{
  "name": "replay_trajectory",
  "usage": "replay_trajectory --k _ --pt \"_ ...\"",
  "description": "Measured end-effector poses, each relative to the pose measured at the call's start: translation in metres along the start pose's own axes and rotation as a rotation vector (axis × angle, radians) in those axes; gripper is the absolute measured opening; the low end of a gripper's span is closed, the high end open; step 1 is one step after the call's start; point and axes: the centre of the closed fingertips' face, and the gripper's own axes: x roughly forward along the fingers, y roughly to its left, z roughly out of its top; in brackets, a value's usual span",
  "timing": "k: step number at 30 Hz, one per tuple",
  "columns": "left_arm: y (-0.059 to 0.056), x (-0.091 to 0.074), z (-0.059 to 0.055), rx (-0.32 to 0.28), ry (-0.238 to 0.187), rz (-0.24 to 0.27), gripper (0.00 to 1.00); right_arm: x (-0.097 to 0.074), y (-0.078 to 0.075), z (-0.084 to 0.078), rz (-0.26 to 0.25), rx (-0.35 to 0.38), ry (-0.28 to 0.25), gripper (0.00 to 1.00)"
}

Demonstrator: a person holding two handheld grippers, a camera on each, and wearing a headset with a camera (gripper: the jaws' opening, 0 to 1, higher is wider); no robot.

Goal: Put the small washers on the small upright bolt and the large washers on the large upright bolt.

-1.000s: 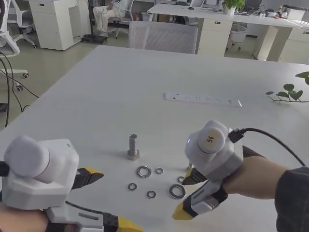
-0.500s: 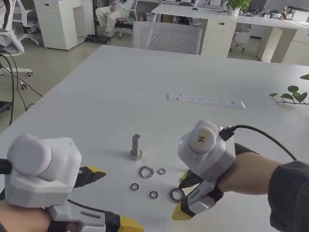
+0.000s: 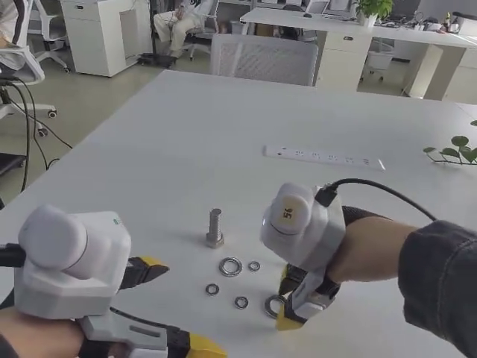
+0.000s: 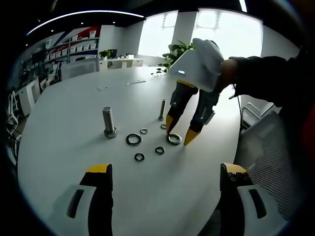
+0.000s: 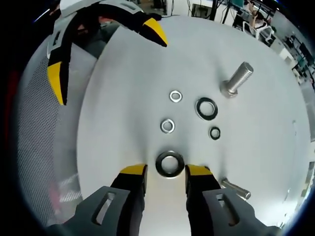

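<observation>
On the white table [image 3: 186, 149] the left claw [image 4: 166, 169] hangs apart and empty. The right claw [image 5: 166, 169], also apart, straddles a large washer [image 5: 159, 164] lying flat, apart from the large bolt [image 3: 215, 228]. Its tips should probably go low and close slowly on the rim, lest the thin ring skid.

On the surface [image 3: 141, 142] the large bolt [image 3: 215, 228] stood upright. Just before it, slightly right, lay a large washer [image 3: 230, 266], with a small washer [image 3: 254, 265] beside that. Nearer the person lay a second small washer [image 3: 212, 289] and a third small washer [image 3: 241, 302]. The other large washer [image 3: 268, 305] lay farther right, between the tips of the right hand-held gripper [image 5: 166, 172]. The small bolt [image 4: 162, 109] stood right of the large bolt. A power strip [image 3: 324, 158] lay behind, well apart.
</observation>
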Motion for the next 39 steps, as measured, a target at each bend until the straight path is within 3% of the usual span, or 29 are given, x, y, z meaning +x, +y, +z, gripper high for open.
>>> replay_trajectory --k 9,15,31,39 --pt "0.001 0.000 0.000 -0.002 -0.003 0.001 0.90 0.001 -0.003 0.000 0.002 -0.066 0.059 0.31" --pt "0.002 0.001 0.001 -0.003 -0.007 0.001 0.90 0.001 -0.004 0.000 0.003 -0.090 0.064 0.26" --pt "0.003 0.001 0.004 -0.007 -0.014 0.005 0.90 -0.001 -0.007 -0.002 -0.004 -0.117 0.074 0.25" --pt "0.001 0.002 0.004 -0.003 -0.009 -0.002 0.89 -0.016 -0.007 0.002 -0.002 -0.105 0.064 0.24"
